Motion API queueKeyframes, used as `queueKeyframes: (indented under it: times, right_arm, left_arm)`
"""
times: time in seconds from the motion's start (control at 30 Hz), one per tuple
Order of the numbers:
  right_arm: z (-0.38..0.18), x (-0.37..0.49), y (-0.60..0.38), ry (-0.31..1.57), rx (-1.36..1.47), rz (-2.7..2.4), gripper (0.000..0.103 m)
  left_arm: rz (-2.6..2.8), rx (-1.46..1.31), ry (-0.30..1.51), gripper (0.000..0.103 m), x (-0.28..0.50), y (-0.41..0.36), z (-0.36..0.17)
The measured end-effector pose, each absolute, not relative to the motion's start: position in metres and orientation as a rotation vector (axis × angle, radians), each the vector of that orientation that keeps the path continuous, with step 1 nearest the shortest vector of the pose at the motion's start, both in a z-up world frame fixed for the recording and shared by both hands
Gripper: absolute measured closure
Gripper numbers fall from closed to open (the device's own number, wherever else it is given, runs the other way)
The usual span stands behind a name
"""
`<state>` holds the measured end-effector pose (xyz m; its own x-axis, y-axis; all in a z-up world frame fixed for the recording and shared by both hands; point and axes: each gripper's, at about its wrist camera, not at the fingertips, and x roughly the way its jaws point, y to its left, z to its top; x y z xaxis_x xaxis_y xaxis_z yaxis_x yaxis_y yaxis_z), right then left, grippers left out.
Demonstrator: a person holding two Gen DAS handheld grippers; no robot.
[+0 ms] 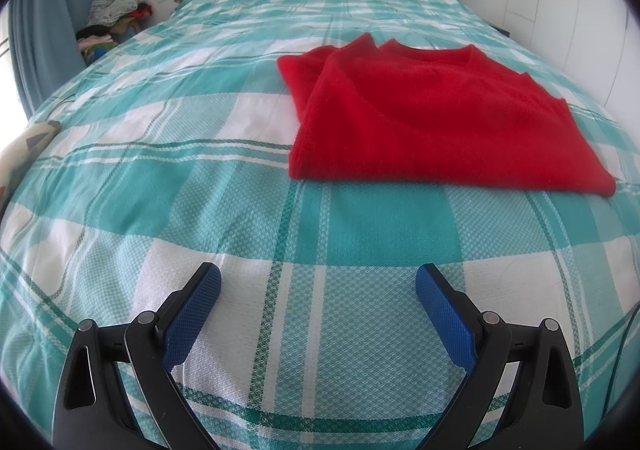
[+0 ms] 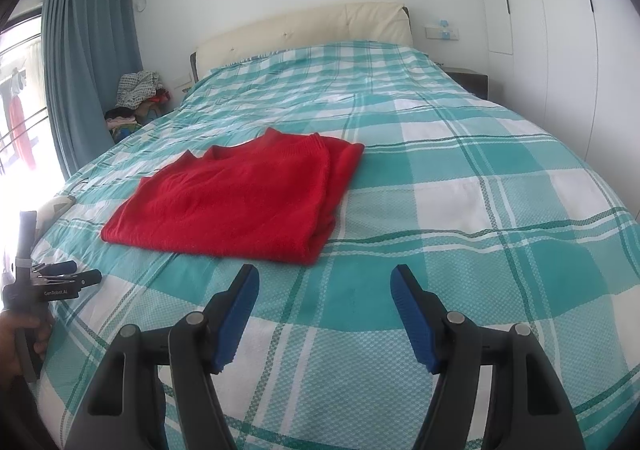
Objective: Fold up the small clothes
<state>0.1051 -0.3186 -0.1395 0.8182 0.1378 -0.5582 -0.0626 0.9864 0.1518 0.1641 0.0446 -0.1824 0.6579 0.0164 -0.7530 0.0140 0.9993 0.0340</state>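
A red knitted sweater [image 1: 432,118] lies folded into a flat rectangle on the teal and white checked bedspread [image 1: 200,190]. In the left wrist view it lies ahead and to the right of my left gripper [image 1: 318,278], which is open, empty and hovers over the bedspread. In the right wrist view the sweater [image 2: 240,198] lies ahead and to the left of my right gripper [image 2: 324,278], open and empty, its left fingertip close to the sweater's near edge. The left gripper [image 2: 86,274] also shows at the far left, held in a hand.
A cream headboard [image 2: 304,30] stands at the far end of the bed. A pile of clothes [image 2: 136,98] sits at the far left by blue curtains [image 2: 80,62]. White wardrobe doors [image 2: 560,50] line the right side. A patterned cloth [image 1: 28,146] lies at the bed's left edge.
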Motion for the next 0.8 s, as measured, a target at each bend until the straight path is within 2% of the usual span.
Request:
queueKeyframes:
  times: [0.23, 0.43, 0.63, 0.8]
  right_arm:
    - [-0.136, 0.121, -0.322, 0.64, 0.144, 0.126, 0.035]
    - [-0.123, 0.179, -0.337, 0.678, 0.164, 0.188, 0.035]
    - [-0.159, 0.26, -0.347, 0.838, 0.341, 0.241, 0.035]
    - [-0.18, 0.299, -0.35, 0.847, 0.469, 0.21, 0.037]
  left_arm:
    - [-0.017, -0.004, 0.84, 0.004, 0.162, 0.051, -0.175]
    - [-0.02, -0.048, 0.793, 0.004, 0.159, 0.062, -0.163]
    - [-0.012, -0.078, 0.798, 0.004, 0.161, 0.069, -0.162]
    - [-0.02, -0.083, 0.807, 0.004, 0.163, 0.07, -0.161]
